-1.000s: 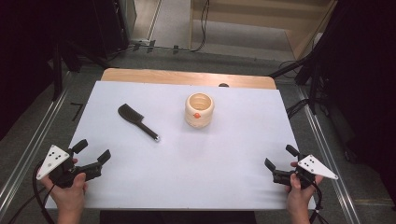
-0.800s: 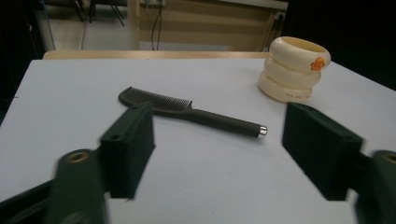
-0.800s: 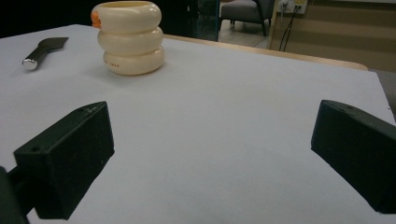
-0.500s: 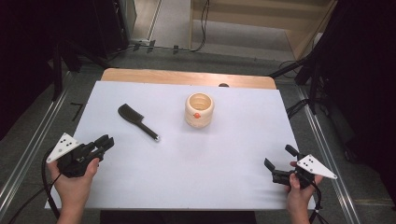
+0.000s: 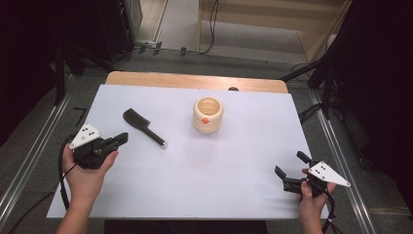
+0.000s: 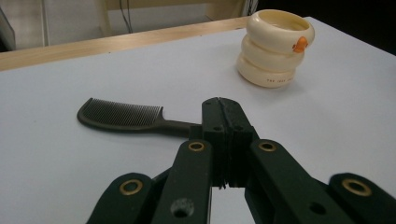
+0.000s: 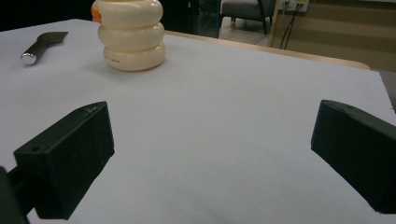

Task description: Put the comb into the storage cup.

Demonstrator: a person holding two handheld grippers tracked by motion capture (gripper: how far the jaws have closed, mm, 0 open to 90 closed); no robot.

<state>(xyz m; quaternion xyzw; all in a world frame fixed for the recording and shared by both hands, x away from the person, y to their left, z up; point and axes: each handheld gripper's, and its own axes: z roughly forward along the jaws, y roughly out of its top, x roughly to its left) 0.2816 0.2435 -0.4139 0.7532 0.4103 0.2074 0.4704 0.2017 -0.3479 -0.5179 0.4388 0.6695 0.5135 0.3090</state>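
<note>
A person sits at a table (image 5: pixel 243 195) covered by a white sheet, holding a black two-jaw gripper in each hand.

The left gripper (image 5: pixel 122 138) is near the left edge of the table, held in the person's left hand (image 5: pixel 87 168). Its jaws are pressed together with nothing between them, as the left gripper view (image 6: pixel 227 122) shows clearly. A grey three-cornered plate with dots sits on top of it. Just ahead of its jaw tips lies a black comb (image 6: pixel 122 115), flat on the sheet, with the handle end nearest the jaws and the toothed end pointing away to the gripper's left. From the high view, the comb (image 5: pixel 141 126) lies just beyond and to the right of the jaw tips, not touching them.

Farther ahead and to the right of the left gripper stands a cream cup (image 6: pixel 274 46) shaped like three stacked rings, with a small orange mark near its rim. In the high view the cup (image 5: pixel 208 115) stands upright near the middle of the far half of the table, well apart from both grippers.

The right gripper (image 5: pixel 290 165) is near the right front corner of the table, held in the person's right hand (image 5: pixel 309 195). Its jaws stand wide apart and empty. In the right gripper view (image 7: pixel 212 154), the cup (image 7: pixel 130 35) is far ahead and to the left, and the comb handle (image 7: pixel 42 45) lies farther left still.
</note>
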